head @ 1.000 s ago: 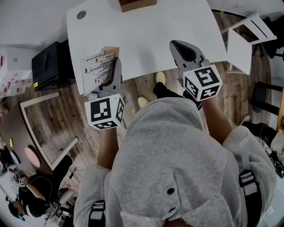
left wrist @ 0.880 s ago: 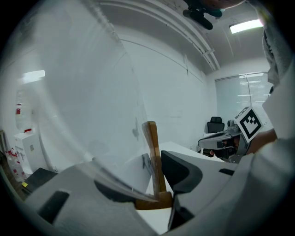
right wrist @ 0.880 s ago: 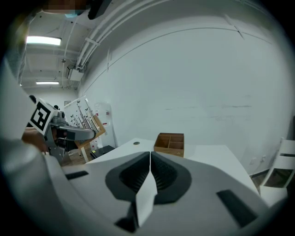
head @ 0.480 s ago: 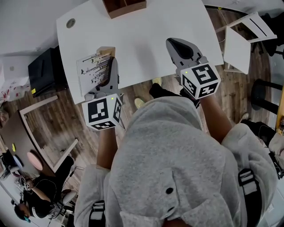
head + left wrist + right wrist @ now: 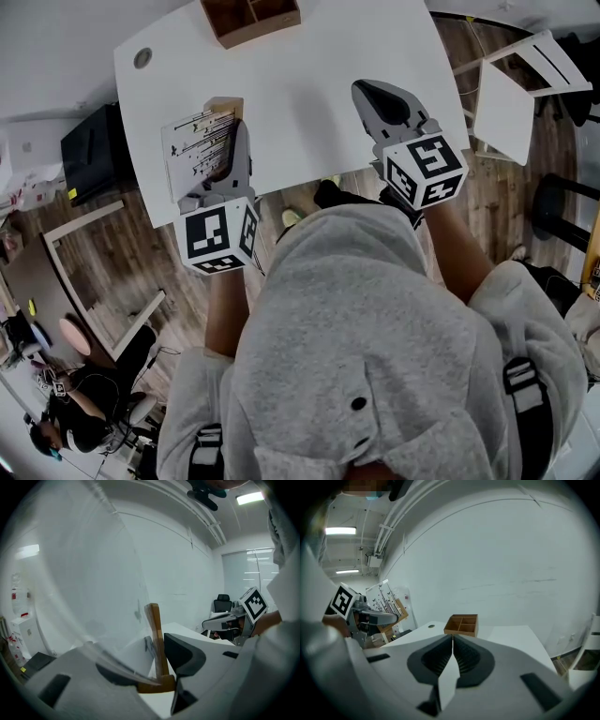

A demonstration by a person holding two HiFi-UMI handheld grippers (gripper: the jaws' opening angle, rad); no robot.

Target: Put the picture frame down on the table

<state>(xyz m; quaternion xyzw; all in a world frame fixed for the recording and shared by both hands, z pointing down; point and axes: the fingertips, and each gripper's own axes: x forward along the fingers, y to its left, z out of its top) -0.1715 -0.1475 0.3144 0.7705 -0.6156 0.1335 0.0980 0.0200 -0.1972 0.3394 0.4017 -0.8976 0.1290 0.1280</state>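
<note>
The picture frame [image 5: 199, 150] is a wood-edged frame with a line-drawing print, held upright above the left front part of the white table [image 5: 300, 75]. My left gripper [image 5: 232, 159] is shut on the frame's right edge. In the left gripper view its wooden bar [image 5: 154, 634] stands between the jaws, with the glass pane spreading to the left. My right gripper [image 5: 382, 101] hovers over the table's front right, shut and holding nothing; in the right gripper view [image 5: 453, 638] its pads meet. That view also shows the frame [image 5: 386, 599] off to the left.
A wooden compartment box [image 5: 251, 17] sits at the table's far edge, with a round cable hole [image 5: 142, 58] at the far left corner. A white side table [image 5: 516, 84] stands to the right and a black box [image 5: 89, 141] to the left. A seated person [image 5: 66, 412] is at lower left.
Both grippers have moved forward over the table together, the frame still in the left one. The wooden box has come further into view.
</note>
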